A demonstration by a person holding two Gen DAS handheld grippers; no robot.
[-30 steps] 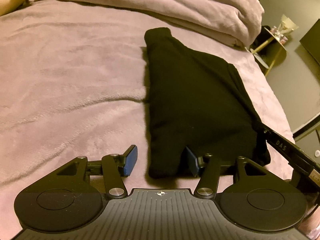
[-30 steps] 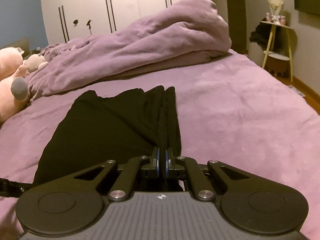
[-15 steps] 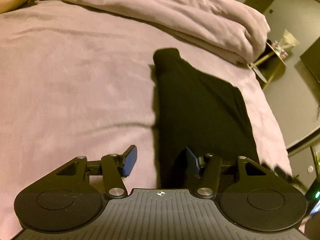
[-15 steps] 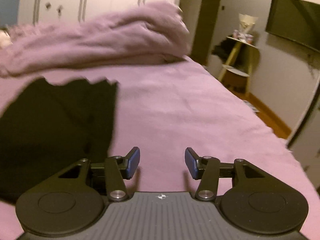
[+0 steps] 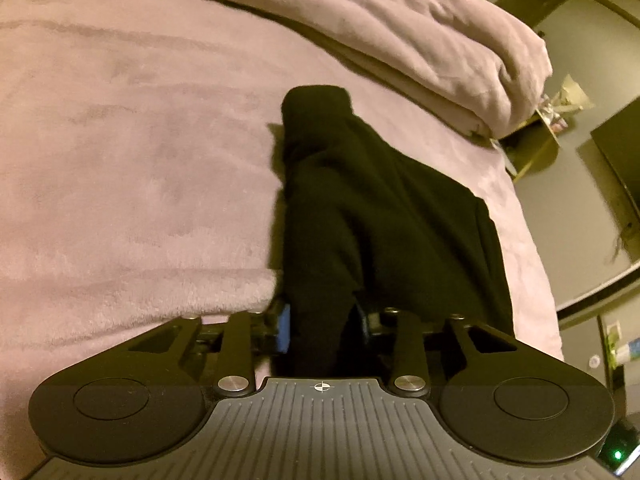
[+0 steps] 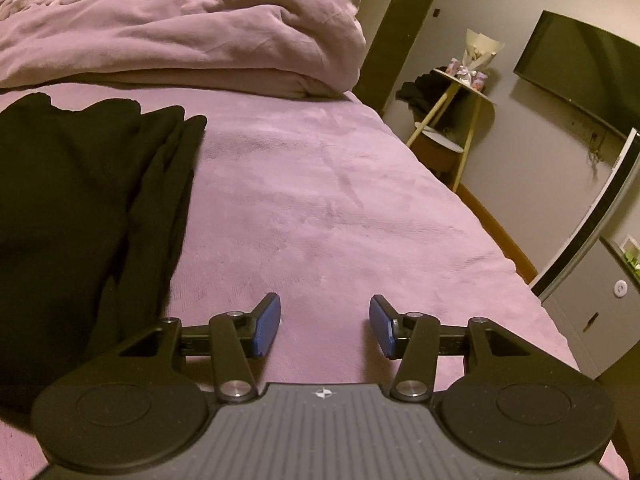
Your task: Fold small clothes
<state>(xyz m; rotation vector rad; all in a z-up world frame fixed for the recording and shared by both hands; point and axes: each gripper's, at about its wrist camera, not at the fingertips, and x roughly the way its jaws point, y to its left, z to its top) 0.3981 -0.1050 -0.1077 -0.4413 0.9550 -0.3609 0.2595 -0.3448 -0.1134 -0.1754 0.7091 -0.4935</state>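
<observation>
A black folded garment lies on the purple bed cover. My left gripper is shut on the garment's near left edge, and the cloth bunches up between its blue pads. In the right wrist view the same garment lies to the left. My right gripper is open and empty, just above the bed cover, to the right of the garment and apart from it.
A rolled purple duvet lies across the far end of the bed. The bed's right edge drops to the floor. A small side table with items and a wall TV stand beyond it.
My left gripper has closed on the garment's near edge and lifted it into a bunch. My right gripper has let go of the garment, opened and moved off to the right.
</observation>
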